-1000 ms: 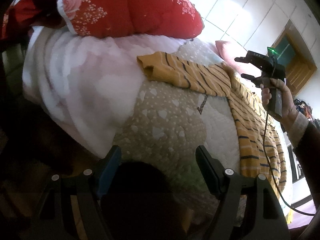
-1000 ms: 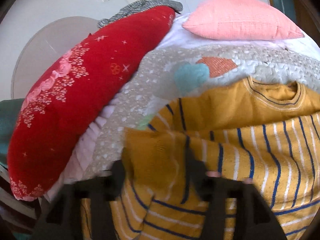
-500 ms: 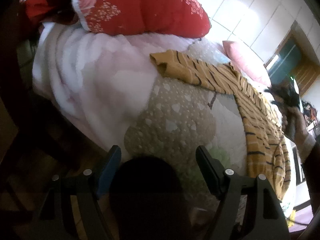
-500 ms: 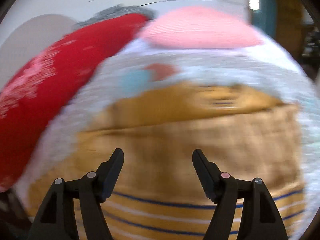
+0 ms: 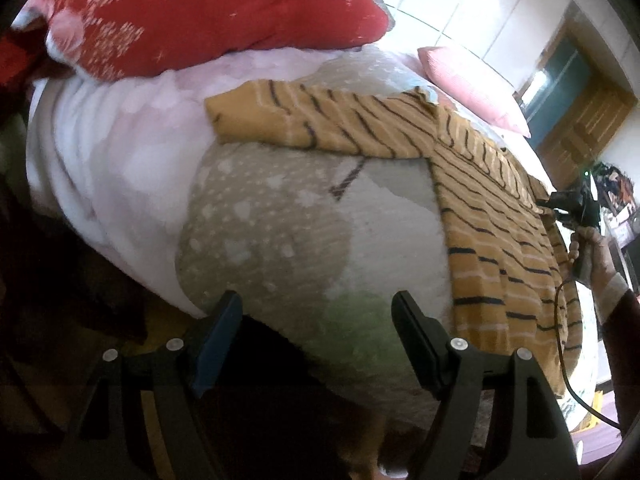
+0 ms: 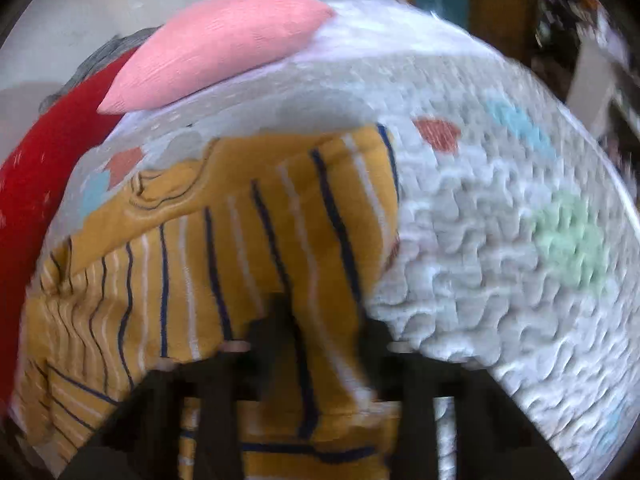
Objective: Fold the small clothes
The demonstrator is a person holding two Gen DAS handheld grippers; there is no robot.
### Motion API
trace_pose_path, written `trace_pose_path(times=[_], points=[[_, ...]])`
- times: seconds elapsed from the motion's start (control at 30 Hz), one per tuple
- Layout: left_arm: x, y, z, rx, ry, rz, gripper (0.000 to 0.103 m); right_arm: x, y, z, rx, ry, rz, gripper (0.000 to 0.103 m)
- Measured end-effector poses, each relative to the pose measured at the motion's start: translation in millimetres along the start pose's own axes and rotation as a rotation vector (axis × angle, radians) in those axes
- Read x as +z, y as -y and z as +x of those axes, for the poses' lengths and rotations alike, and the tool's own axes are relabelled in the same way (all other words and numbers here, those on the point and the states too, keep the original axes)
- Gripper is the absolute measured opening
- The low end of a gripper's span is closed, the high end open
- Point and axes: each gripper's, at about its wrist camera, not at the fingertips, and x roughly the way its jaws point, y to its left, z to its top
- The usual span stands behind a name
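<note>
Here the mustard striped sweater (image 6: 248,248) lies spread on the quilted bedspread (image 6: 500,240), one sleeve stretched toward the red pillow (image 5: 200,12). My right gripper (image 6: 316,320) sits at its near sleeve with striped cloth between the fingers, though blur keeps me from telling whether they pinch it. My left gripper (image 5: 316,332) hangs at the bed's edge, fingers spread wide around nothing.

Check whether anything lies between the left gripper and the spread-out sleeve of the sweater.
Nothing visible does. The left gripper is open at the near edge of the bed, and only bare quilt lies between it and the sleeve of the sweater. The red pillow sits beyond the sleeve, out of the way.
</note>
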Motion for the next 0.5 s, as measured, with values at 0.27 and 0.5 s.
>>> trace_pose_path(times=[0.27, 0.5], points=[[5, 14, -1, -0.008, -0.002, 0.015, 0.076, 0, 37, -6, -0.231, 0.006, 0.047, 0.023], [0, 0, -11, -0.001, 0.029, -0.019, 0.076, -4, 41, -60, -0.184, 0.133, 0.122, 0.064]])
